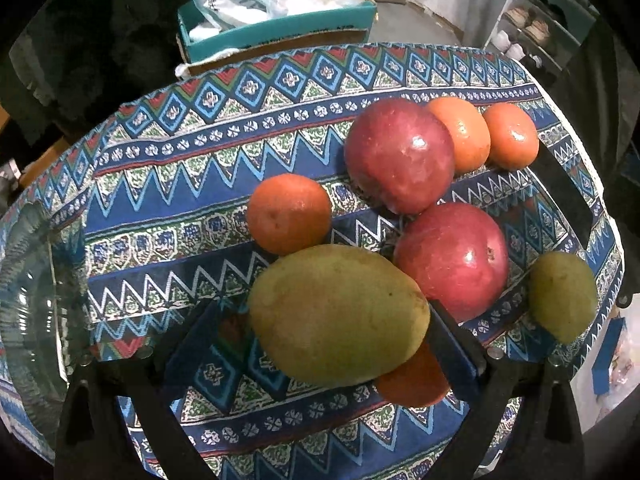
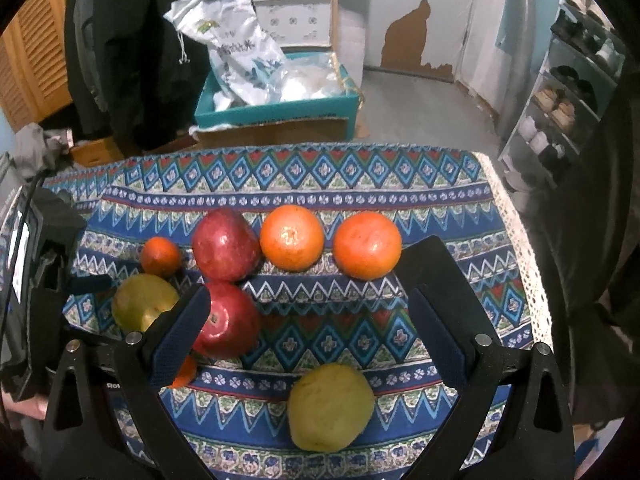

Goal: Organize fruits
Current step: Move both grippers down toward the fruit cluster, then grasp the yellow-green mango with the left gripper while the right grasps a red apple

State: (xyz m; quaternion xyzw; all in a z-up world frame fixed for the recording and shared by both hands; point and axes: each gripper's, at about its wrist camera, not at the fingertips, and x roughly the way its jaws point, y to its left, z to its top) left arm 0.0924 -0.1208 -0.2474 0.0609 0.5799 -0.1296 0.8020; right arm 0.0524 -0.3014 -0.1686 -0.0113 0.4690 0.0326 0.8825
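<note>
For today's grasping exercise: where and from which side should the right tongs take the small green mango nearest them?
Grip the small green mango across its narrower middle, coming straight down from above. It lies alone on the cloth, between the open right tongs.

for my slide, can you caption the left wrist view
Open left tongs straddle a green mango among apples and oranges on a patterned tablecloth.

Blue zigzag-and-diamond patterned tablecloth [image 2: 440, 208], red apples [image 2: 225, 244], orange oranges [image 2: 292, 238], yellow-green mangoes [image 2: 331, 407], teal box [image 2: 276, 110]

Mangoes [image 1: 338, 314], apples [image 1: 400, 154], oranges [image 1: 289, 213] on patterned cloth [image 1: 168, 208]
</note>
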